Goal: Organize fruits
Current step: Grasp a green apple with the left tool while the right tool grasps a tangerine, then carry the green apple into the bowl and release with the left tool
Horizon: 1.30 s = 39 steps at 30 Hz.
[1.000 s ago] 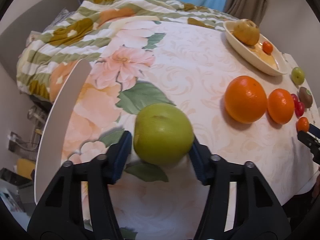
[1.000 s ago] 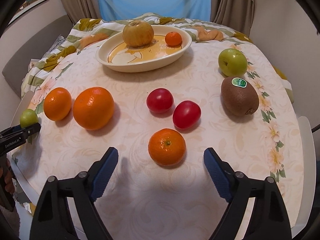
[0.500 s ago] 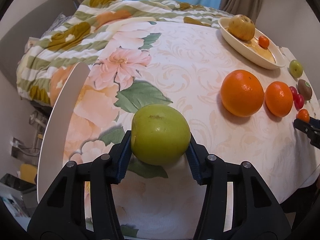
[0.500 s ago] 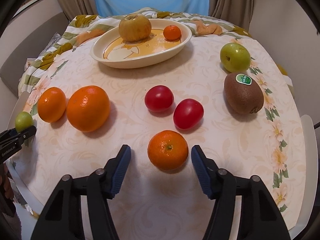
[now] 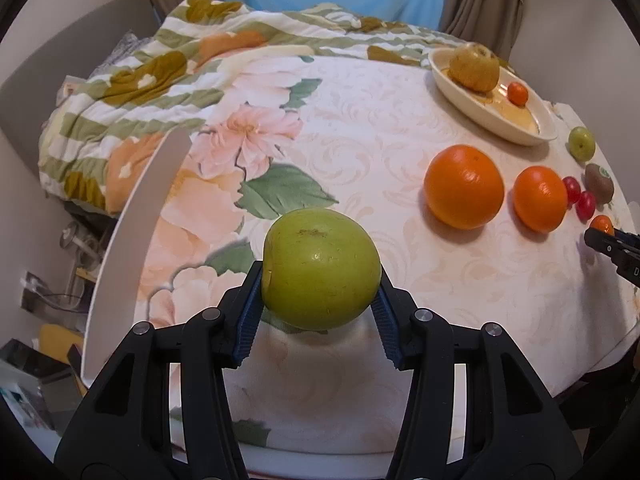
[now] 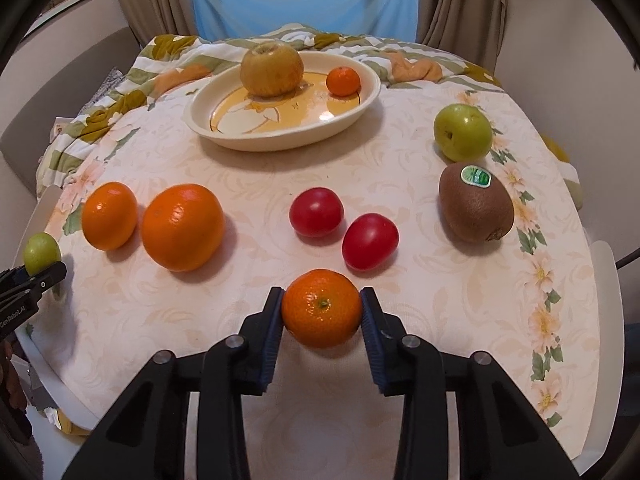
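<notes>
- Since a second ago my right gripper point(image 6: 322, 312) has closed in: jaws that stood wide of the small mandarin point(image 6: 321, 307) now press it on both sides, low on the near worktop point(image 6: 400, 152).
- My left gripper point(image 5: 320, 294) has kept its hold: jaws pinching the large green apple point(image 5: 321, 268), which now sits a little higher in view, over the near left edge of the worktop.
- Just past the mandarin, right wrist view: two red tomatoes point(image 6: 343, 225), side by side and nearly touching.
- Left of them, a big orange point(image 6: 183, 227) with a smaller orange point(image 6: 109, 215) just beside it.
- Right side: a kiwi point(image 6: 476, 203) with a green sticker on top; beyond it, a small green apple point(image 6: 463, 132), near but apart.
- Far centre: cream oval dish point(image 6: 368, 98) holding a yellowish apple point(image 6: 272, 68) and a tiny mandarin point(image 6: 343, 81), apart from each other.
- Behind the worktop: striped floral bedding point(image 5: 168, 80), then curtains point(image 6: 460, 0) flanking a blue panel.
- White chair back point(image 5: 136, 224) stands at the worktop's left edge in the left wrist view.
</notes>
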Available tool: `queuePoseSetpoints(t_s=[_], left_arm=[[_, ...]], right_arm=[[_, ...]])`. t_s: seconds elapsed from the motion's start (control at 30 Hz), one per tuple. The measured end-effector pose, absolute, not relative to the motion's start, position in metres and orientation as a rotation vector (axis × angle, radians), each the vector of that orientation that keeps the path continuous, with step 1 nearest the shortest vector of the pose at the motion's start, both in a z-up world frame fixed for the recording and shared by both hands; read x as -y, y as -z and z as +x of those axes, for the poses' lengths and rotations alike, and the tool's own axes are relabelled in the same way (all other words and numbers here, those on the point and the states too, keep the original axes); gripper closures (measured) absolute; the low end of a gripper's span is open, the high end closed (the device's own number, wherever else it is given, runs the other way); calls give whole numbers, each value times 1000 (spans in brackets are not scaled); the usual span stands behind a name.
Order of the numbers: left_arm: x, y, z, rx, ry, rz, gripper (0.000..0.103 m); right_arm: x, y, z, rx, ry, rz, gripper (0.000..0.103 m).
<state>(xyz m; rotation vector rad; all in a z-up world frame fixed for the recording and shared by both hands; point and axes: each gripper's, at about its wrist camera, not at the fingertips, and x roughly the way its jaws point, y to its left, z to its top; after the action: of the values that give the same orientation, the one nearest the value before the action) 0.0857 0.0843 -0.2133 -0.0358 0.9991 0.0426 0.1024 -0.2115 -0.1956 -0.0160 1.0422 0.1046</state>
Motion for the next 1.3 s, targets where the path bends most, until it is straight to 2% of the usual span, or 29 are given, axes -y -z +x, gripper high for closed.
queuePoseSetpoints(t_s=[0.4,0.87,1.07,1.3], left_arm=[[-71,151,65,-951,-57,-57,46],[-16,59,70,-832,-17,-24,46],[7,52,107,-817,55,-3,46],[31,67,170,-849,167,26,46]], right_arm=[[221,143,91,-985,-149,8,68],[257,75,95,-881,-208,54,68],[268,66,111,-859,-187,59,68],[276,65,140,-856,-127,75,68]])
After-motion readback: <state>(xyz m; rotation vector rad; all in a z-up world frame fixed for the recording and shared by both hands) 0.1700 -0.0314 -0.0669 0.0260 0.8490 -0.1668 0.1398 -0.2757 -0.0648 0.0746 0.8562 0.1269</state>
